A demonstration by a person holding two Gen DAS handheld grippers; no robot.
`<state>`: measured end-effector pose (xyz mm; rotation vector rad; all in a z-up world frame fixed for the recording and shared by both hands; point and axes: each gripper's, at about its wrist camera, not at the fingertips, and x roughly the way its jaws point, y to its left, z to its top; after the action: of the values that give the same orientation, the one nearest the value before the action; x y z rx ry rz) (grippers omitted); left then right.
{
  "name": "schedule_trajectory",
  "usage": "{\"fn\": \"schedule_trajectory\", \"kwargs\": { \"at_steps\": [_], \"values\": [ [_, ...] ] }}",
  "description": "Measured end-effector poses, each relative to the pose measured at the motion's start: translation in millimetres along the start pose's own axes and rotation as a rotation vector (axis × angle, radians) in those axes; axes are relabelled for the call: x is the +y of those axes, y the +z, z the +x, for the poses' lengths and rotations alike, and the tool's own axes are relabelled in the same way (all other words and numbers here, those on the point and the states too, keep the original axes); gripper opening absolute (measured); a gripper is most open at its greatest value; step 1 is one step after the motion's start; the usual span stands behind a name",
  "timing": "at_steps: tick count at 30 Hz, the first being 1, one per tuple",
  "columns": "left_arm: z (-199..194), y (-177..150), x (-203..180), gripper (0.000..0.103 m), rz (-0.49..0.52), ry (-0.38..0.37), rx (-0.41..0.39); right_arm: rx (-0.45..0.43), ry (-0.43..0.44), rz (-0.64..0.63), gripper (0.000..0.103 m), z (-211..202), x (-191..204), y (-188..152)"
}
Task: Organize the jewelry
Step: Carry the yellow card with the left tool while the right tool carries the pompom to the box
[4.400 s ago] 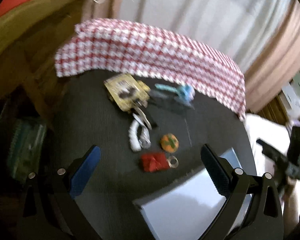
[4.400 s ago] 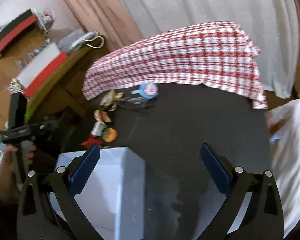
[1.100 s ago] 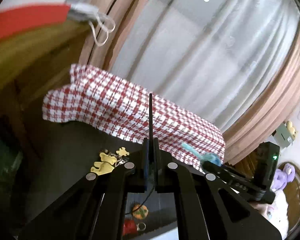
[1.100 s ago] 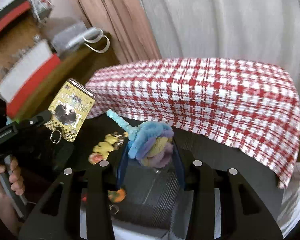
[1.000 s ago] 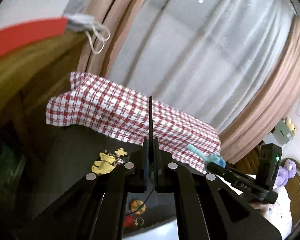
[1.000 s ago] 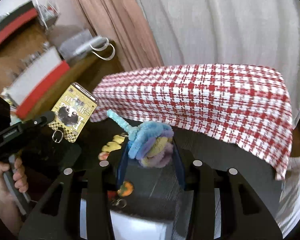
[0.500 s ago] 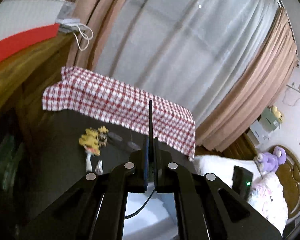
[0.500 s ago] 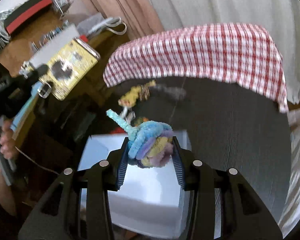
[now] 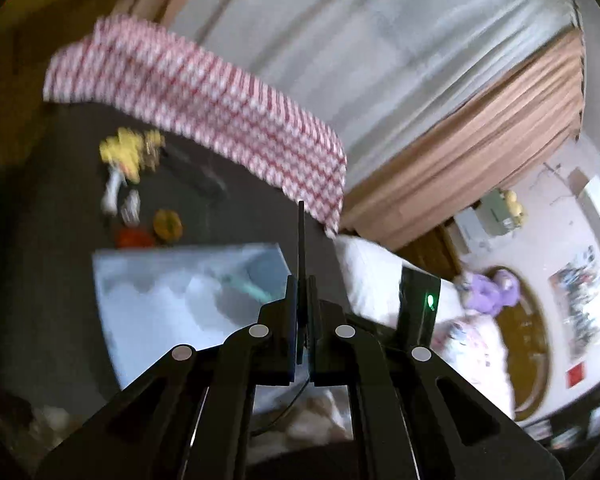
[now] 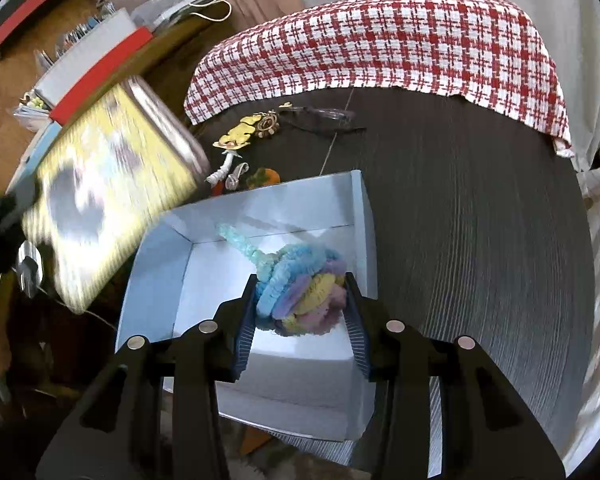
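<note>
My right hand-held gripper (image 10: 300, 316) is clamped on a fuzzy pastel chenille charm (image 10: 300, 280), a coiled ball of blue, purple, yellow and pink with a mint-green tail sticking up and to the left, and I see it poised over the inside of the open white box (image 10: 360, 216) that sits on the dark table (image 10: 480, 220). My left hand-held gripper (image 9: 300, 312) has its jaws closed on the thin edge of a flat yellow patterned card (image 10: 104, 200); in the right view that card shows blurred at the left, tilted above the box's left wall, while in the left view I see only its dark edge rising between the fingers. Beyond the box's far wall the remaining pieces lie on the table: a yellow charm (image 10: 240, 134), a small white piece (image 10: 222, 170), a silvery clip (image 10: 236, 174), an orange charm (image 10: 270, 178) close to the box rim, and a dark slender item (image 10: 324, 116) further back. A red-and-white checked cloth (image 10: 380, 48) drapes over the table's far edge, with curtains (image 9: 380, 60) behind it
</note>
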<state>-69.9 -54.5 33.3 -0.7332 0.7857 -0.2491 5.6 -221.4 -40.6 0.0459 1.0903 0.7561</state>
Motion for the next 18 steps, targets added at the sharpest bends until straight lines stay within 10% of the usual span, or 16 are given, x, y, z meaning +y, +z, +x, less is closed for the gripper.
{"fn": "schedule_trajectory", "kwargs": {
  "at_steps": [11, 18],
  "values": [
    [39, -18, 51, 0.005, -0.241, -0.104, 0.131, 0.026, -0.160, -0.106, 0.042, 14, 11, 11],
    [56, -31, 88, 0.005, -0.380, -0.109, 0.199, 0.048, -0.282, -0.273, 0.067, 10, 32, 8]
  ]
}}
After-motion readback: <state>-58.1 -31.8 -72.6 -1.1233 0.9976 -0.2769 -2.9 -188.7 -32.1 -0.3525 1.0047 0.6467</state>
